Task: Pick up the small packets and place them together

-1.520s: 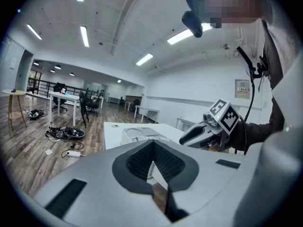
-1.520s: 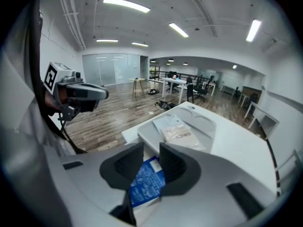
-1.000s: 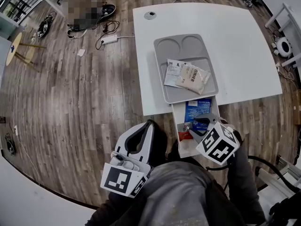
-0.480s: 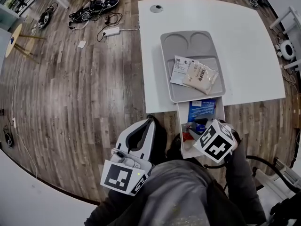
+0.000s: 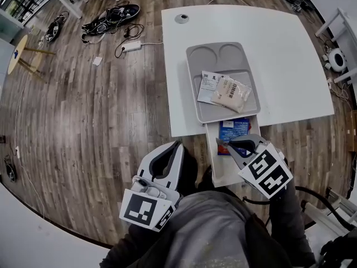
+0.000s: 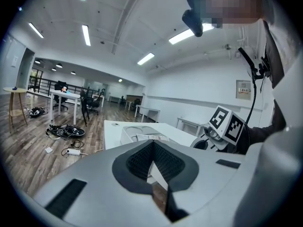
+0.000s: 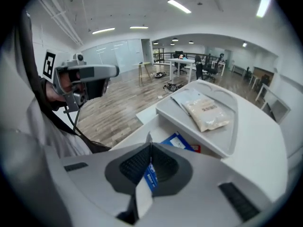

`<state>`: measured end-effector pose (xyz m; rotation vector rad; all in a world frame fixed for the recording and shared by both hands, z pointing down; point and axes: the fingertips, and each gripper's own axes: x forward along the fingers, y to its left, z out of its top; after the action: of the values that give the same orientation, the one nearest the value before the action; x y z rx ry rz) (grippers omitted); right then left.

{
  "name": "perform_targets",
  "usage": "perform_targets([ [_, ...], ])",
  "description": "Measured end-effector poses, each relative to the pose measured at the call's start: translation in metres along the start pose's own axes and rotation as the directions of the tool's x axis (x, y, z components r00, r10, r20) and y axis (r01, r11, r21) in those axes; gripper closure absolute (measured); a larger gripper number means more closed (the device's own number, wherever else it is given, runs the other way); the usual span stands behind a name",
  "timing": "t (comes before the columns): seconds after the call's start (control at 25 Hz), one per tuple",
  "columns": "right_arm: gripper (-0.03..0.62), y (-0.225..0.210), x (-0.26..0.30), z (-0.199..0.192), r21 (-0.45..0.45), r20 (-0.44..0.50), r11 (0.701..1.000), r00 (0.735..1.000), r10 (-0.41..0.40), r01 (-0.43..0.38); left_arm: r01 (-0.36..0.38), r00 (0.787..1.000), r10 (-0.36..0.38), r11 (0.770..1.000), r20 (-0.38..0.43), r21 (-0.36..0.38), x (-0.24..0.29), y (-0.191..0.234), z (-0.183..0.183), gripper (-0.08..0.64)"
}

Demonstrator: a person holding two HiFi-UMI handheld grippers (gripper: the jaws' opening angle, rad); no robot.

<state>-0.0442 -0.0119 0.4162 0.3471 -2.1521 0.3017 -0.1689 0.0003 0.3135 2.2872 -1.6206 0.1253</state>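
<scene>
My right gripper (image 5: 226, 146) (image 7: 150, 148) hangs over a white drawer (image 5: 215, 169) under the table's near edge. Its jaws have just been closing and now stand shut on a small white and blue packet (image 7: 147, 178). A larger blue packet (image 5: 234, 128) (image 7: 177, 142) lies in the drawer. On the grey tray (image 5: 195, 88) (image 7: 227, 145) lie a beige packet (image 5: 231, 92) (image 7: 208, 112) and a flat white packet (image 5: 207, 85). My left gripper (image 5: 177, 145) (image 6: 152, 143) is held left of the drawer, above the floor, shut with nothing in it.
The tray sits on a white table (image 5: 279, 54) that carries a small round disc (image 5: 182, 18) at its far edge. Cables and a power strip (image 5: 129, 46) lie on the wood floor to the left. A round side table (image 5: 17, 54) stands at far left.
The right gripper has closed on the small packet and risen out of the drawer. A red item seen in the drawer earlier no longer shows. The left gripper has stayed put.
</scene>
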Motion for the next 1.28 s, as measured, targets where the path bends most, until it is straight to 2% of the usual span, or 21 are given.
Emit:
perform_targets([
  [0.2, 0.58, -0.013, -0.035, 0.028, -0.007, 0.114, 0.998, 0.992, -0.059, 0.061, 0.009, 0.999, -0.01, 1.0, 0.032, 0.023, -0.003, -0.01, 0.013, 0.565],
  [0.44, 0.58, -0.05, -0.057, 0.078, 0.006, 0.23, 0.991, 0.964, -0.134, 0.136, -0.027, 0.998, 0.026, 0.999, 0.056, 0.024, -0.005, 0.011, 0.026, 0.565],
  [0.6, 0.58, -0.08, -0.047, 0.097, 0.03, 0.228, 0.988, 0.962, -0.153, 0.15, -0.063, 0.997, 0.062, 0.998, 0.044, 0.007, -0.004, 0.034, 0.028, 0.565],
  [0.8, 0.578, -0.114, -0.017, 0.105, 0.069, 0.162, 0.982, 0.97, -0.183, 0.174, -0.092, 0.996, 0.092, 0.995, 0.017, -0.023, 0.005, 0.069, 0.023, 0.565],
  [0.92, 0.533, -0.129, -0.005, 0.108, 0.092, 0.146, 0.976, 0.967, -0.207, 0.195, -0.092, 0.996, 0.092, 0.995, -0.001, -0.038, 0.014, 0.081, 0.02, 0.565],
  [0.96, 0.487, -0.133, -0.004, 0.109, 0.103, 0.152, 0.974, 0.964, -0.217, 0.203, -0.089, 0.996, 0.089, 0.995, -0.006, -0.042, 0.017, 0.082, 0.018, 0.565],
  [1.0, 0.471, -0.136, -0.004, 0.11, 0.116, 0.162, 0.97, 0.959, -0.231, 0.214, -0.086, 0.996, 0.085, 0.995, -0.01, -0.044, 0.019, 0.083, 0.017, 0.565],
  [1.28, 0.471, -0.148, -0.038, 0.114, 0.172, 0.263, 0.936, 0.902, -0.343, 0.306, -0.056, 0.998, 0.056, 0.998, -0.016, -0.024, 0.027, 0.072, 0.019, 0.565],
])
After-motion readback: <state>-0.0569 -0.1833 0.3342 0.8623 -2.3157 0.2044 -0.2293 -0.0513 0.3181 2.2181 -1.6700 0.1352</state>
